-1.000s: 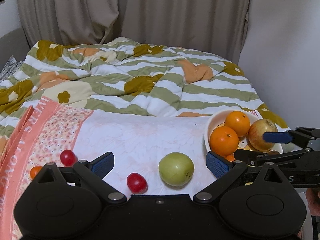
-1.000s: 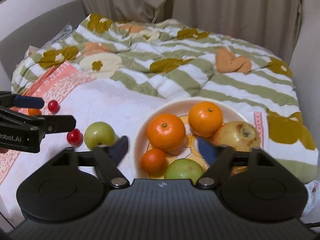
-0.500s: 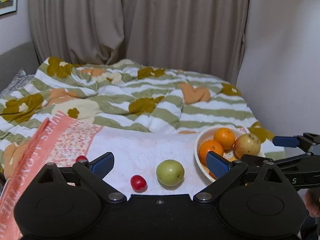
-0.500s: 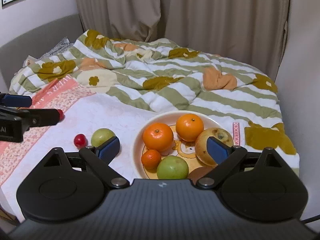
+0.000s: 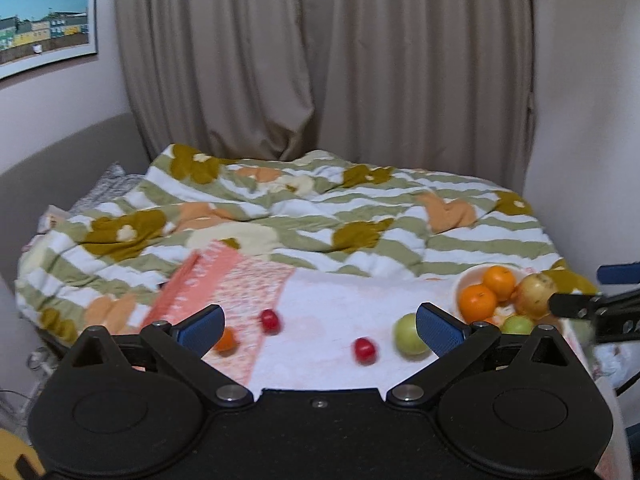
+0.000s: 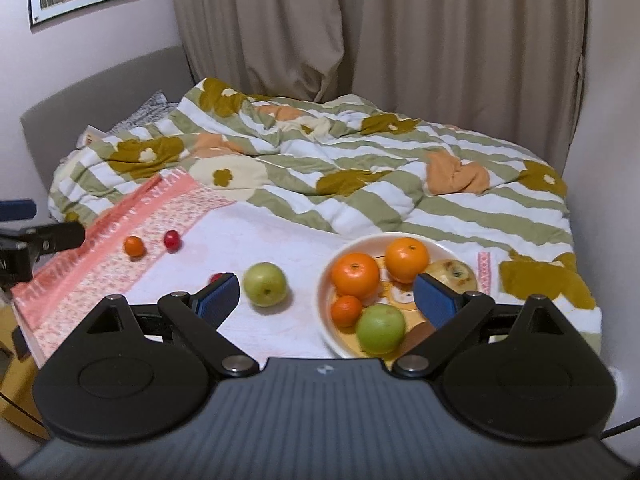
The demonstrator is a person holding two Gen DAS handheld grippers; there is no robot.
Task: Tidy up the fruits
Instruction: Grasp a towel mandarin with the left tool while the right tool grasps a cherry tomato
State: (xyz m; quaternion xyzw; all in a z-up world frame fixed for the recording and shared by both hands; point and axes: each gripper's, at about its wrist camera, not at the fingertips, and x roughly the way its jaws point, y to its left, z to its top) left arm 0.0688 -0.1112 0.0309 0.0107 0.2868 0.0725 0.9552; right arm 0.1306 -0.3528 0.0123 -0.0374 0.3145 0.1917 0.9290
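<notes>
A white bowl (image 6: 362, 242) on the bed holds two oranges, a small orange, a green apple (image 6: 380, 329) and a brownish fruit (image 6: 452, 272). The bowl also shows in the left wrist view (image 5: 466, 278). A loose green apple (image 6: 265, 284) (image 5: 407, 334) lies left of the bowl on a white cloth. Two red cherry tomatoes (image 5: 364, 350) (image 5: 270, 321) and a small orange (image 5: 226, 340) lie further left. My left gripper (image 5: 318, 326) is open and empty, held back from the fruit. My right gripper (image 6: 326, 296) is open and empty, above the bowl's near side.
A pink patterned towel edge (image 6: 104, 236) lies at the left of the white cloth. A striped floral quilt (image 6: 360, 168) covers the bed behind. Curtains and walls stand at the back. The bed's front edge is near.
Both grippers have pulled back and up from the bed, so the fruit and bowl look smaller and farther away. Both stay open and empty. The fruit has not moved.
</notes>
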